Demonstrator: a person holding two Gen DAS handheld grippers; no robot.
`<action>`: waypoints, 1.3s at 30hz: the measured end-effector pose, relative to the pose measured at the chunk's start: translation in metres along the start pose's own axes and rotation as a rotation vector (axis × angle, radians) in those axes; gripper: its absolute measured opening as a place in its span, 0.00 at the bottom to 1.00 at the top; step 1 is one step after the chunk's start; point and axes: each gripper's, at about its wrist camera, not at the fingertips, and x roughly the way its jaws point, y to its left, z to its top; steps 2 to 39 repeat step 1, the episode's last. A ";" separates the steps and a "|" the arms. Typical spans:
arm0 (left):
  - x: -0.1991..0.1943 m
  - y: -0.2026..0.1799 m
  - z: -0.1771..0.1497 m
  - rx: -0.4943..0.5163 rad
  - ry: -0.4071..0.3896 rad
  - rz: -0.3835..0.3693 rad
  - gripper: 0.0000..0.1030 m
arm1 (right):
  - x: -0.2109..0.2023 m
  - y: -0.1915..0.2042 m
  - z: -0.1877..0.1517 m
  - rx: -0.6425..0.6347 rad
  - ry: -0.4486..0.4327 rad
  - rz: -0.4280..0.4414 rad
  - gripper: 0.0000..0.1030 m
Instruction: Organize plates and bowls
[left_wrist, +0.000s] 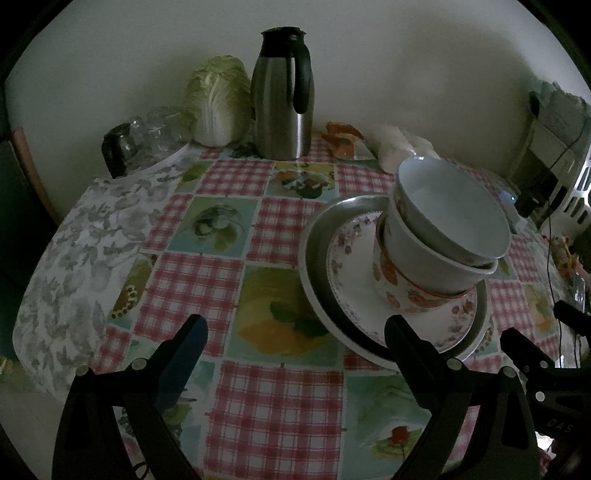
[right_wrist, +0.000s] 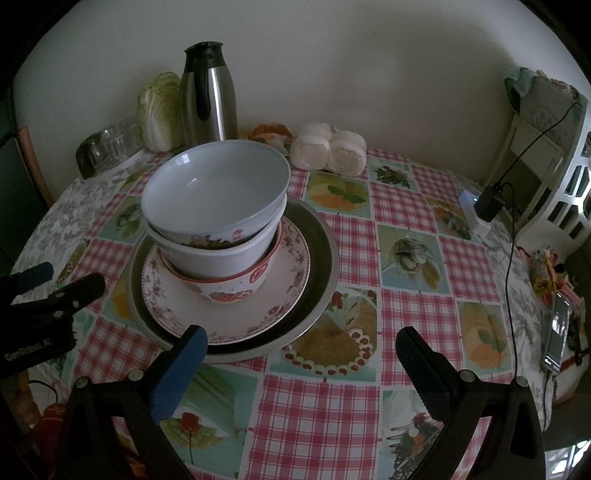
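1. Left wrist view: my left gripper has its fingers spread wide and holds nothing; only checked tabletop lies between them. The stack sits ahead and toward the right finger: a metal plate at the bottom, a floral plate on it, then three nested bowls, with the white top bowl leaning off-centre. The right finger's tip overlaps the metal plate's near rim here; I cannot tell whether it touches.

2. Same view, how I would go about it: the piling looks largely done, so I judge the step in hand to be steadying or straightening the stack. I would come at the rim low and slow, since the tilted bowls could slide if the plates are nudged.

3. Right wrist view: my right gripper is also spread wide and empty. The stack lies ahead of its left finger, whose blue pad sits just at the metal plate's near edge. The red-patterned bowl carries the two white bowls above it.

4. Same view: the left gripper shows at the left edge, just beside the stack, apart from it. A steel thermos stands well beyond the fingers.
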 end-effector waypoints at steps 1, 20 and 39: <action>0.000 0.000 0.000 -0.001 0.001 -0.006 0.94 | 0.000 0.000 0.000 0.000 0.000 0.000 1.00; 0.000 0.000 0.000 -0.001 0.001 -0.006 0.94 | 0.000 0.000 0.000 0.000 0.000 0.000 1.00; 0.000 0.000 0.000 -0.001 0.001 -0.006 0.94 | 0.000 0.000 0.000 0.000 0.000 0.000 1.00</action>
